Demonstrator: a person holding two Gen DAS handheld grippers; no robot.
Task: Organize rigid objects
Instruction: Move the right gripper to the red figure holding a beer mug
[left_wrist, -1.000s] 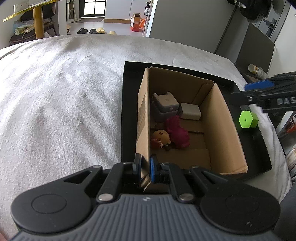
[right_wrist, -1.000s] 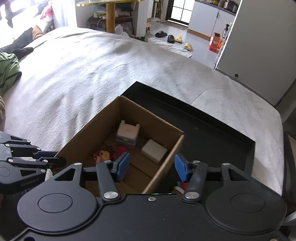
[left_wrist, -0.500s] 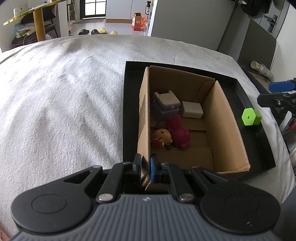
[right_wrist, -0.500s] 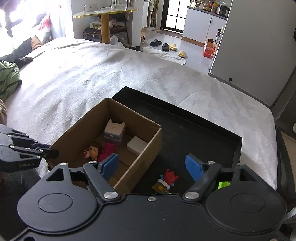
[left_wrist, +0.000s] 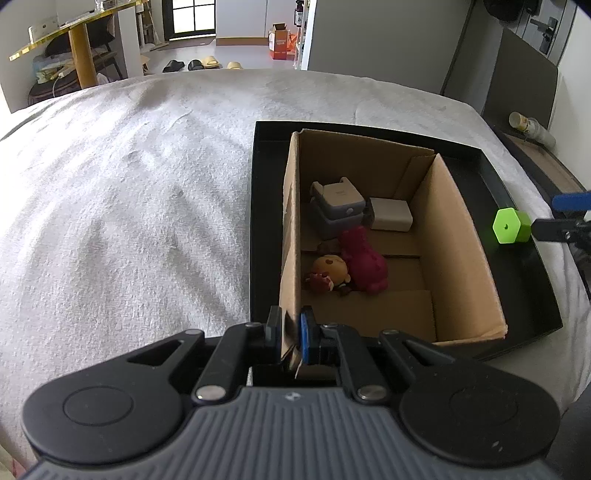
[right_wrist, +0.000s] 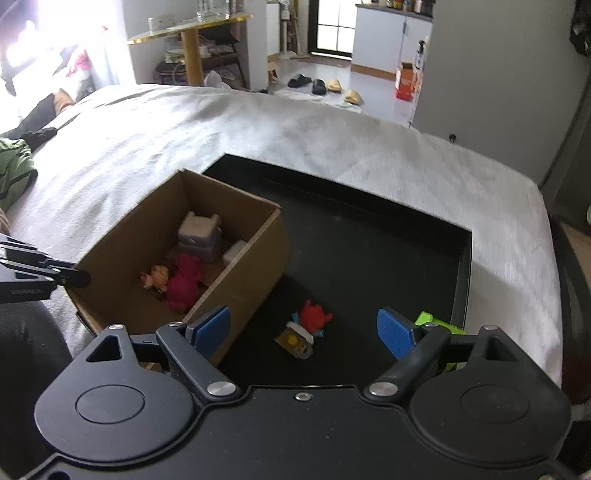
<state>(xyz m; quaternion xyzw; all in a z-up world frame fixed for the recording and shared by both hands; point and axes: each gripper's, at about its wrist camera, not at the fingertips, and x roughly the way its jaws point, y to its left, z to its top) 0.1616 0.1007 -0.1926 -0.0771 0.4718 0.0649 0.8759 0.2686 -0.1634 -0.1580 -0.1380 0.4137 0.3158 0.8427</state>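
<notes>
While the left gripper (left_wrist: 291, 332) is clamped on the cardboard box (left_wrist: 461, 236) wall, the right gripper (right_wrist: 304, 328) is seen opening, empty, above the red toy (right_wrist: 314, 314) on the black tray (right_wrist: 369, 251), judged light, rigid, best taken across its body.

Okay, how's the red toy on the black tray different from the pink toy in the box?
The red toy lies loose on the black tray, outside the cardboard box; the pink toy already lies inside the box. Red sits beside a small yellow figure; pink lies against a doll. Both are small figurines.
</notes>
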